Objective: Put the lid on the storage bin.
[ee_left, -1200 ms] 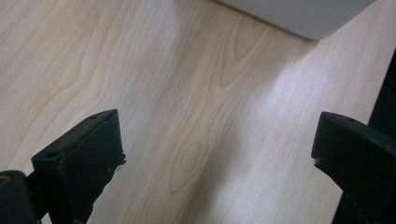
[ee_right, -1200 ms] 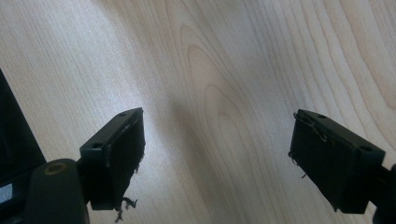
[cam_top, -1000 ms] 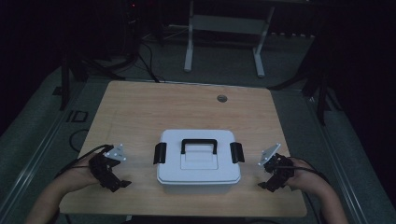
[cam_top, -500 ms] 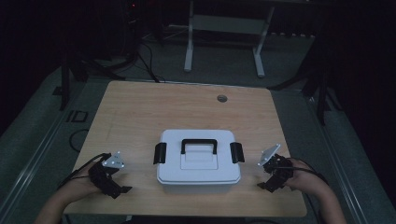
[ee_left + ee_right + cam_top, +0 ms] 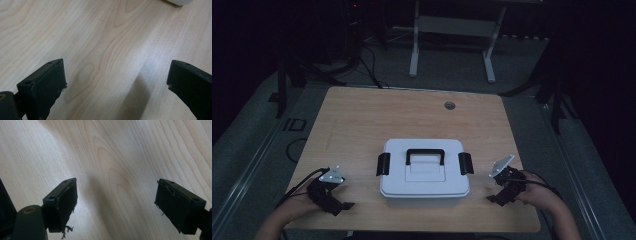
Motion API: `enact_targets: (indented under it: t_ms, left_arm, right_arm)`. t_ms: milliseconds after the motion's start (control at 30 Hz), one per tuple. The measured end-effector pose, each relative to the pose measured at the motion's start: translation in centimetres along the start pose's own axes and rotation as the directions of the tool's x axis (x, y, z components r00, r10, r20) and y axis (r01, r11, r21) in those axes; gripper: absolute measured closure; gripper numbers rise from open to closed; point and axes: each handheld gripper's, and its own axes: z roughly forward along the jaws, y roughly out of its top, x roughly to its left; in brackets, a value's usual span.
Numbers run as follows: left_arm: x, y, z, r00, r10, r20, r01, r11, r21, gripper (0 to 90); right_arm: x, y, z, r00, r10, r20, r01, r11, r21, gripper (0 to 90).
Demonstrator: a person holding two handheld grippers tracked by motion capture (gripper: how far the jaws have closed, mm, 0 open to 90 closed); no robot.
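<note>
Left gripper (image 5: 343,205) is sitting at the near left corner of the desk (image 5: 362,120), hand (image 5: 297,202) behind it, jaws standing wide with nothing between them. In the left gripper view bare wood is showing between the two black jaws, and a white corner of the box (image 5: 178,2) is peeking in at the top edge, so the gripper is pointing across the desk toward it, well short of contact.

Right gripper (image 5: 492,199) is mirroring that at the near right, jaws also gaping and empty; the right gripper view is giving plain wood grain between them. Pad edges are looking frayed there, probably wear, though the light is too dim to be sure.

Box (image 5: 424,182) is sitting between the two grippers, near the front edge, roughly centred left to right, lid on. Black handle (image 5: 425,155) is lying flat across the lid top. Black latches are sitting one on each short side, left (image 5: 383,164) and right (image 5: 465,163), both looking folded down, so the box is likely clipped shut.

That layout is explaining the pose: one gripper is flanking each latch side, jaws pre-opened, so each side can be worked without crossing over. Neither is touching the box.

Farther back the desk is bare except a small round grommet (image 5: 449,105) near the far edge. Beyond it, white frame legs (image 5: 414,50) are standing on the dark floor.
</note>
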Motion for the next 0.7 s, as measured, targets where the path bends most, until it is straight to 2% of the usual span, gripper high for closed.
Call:
enact_targets:
  t_ms: [100,333,700]
  left_arm:
    - [-0.08,-0.09,0.17,1.0,0.0,-0.003,0.0,1.0,0.002,1.9]
    - [0.08,-0.19,-0.26,0.9998,-0.016,-0.013,0.016,0.9989,-0.045,1.9]
    - [0.11,-0.47,-0.27,0.9996,-0.024,-0.014,0.023,0.9979,-0.06,1.9]
  right_arm:
    - [0.09,-0.04,0.13,1.0,-0.001,0.007,0.001,1.0,-0.001,17.4]
    - [-0.12,-0.43,0.04,0.9995,0.023,0.02,-0.022,0.999,-0.041,17.5]
    - [-0.08,-0.78,0.52,0.9995,0.028,0.013,-0.028,0.999,-0.037,17.4]
